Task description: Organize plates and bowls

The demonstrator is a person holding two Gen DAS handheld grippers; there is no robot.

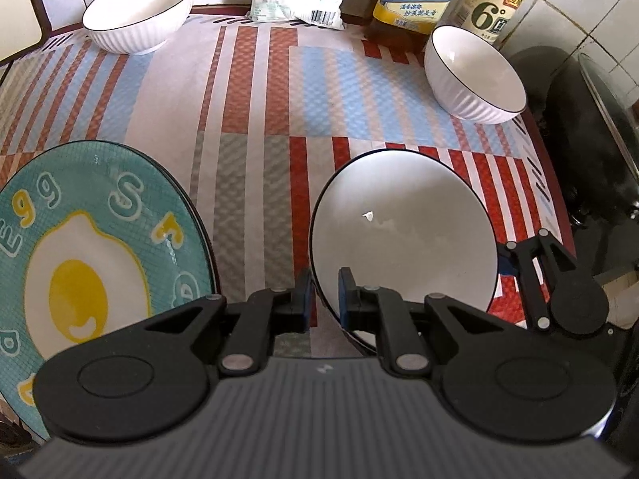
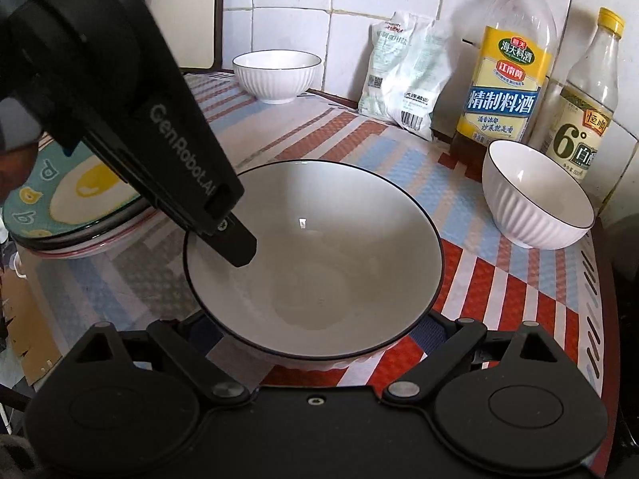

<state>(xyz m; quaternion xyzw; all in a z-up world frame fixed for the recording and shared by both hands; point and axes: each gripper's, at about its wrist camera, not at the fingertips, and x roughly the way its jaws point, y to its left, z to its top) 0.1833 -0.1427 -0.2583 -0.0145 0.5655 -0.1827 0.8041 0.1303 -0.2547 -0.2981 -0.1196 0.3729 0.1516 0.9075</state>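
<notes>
Two grippers meet at the wide bowl (image 2: 315, 255) mid-mat: the left gripper (image 1: 324, 295) pinches its near-left rim, while the right gripper (image 2: 315, 343) flanks it, its grip impossible to tell. Nearby sit the egg plate (image 1: 100, 239) atop a stack at left, two ribbed bowls (image 2: 535, 199) (image 2: 276, 74) behind, a salt bag (image 2: 403, 72), a bottle (image 2: 507, 80) reading "精制料酒", and another bottle (image 2: 583, 99) marked "6°".
</notes>
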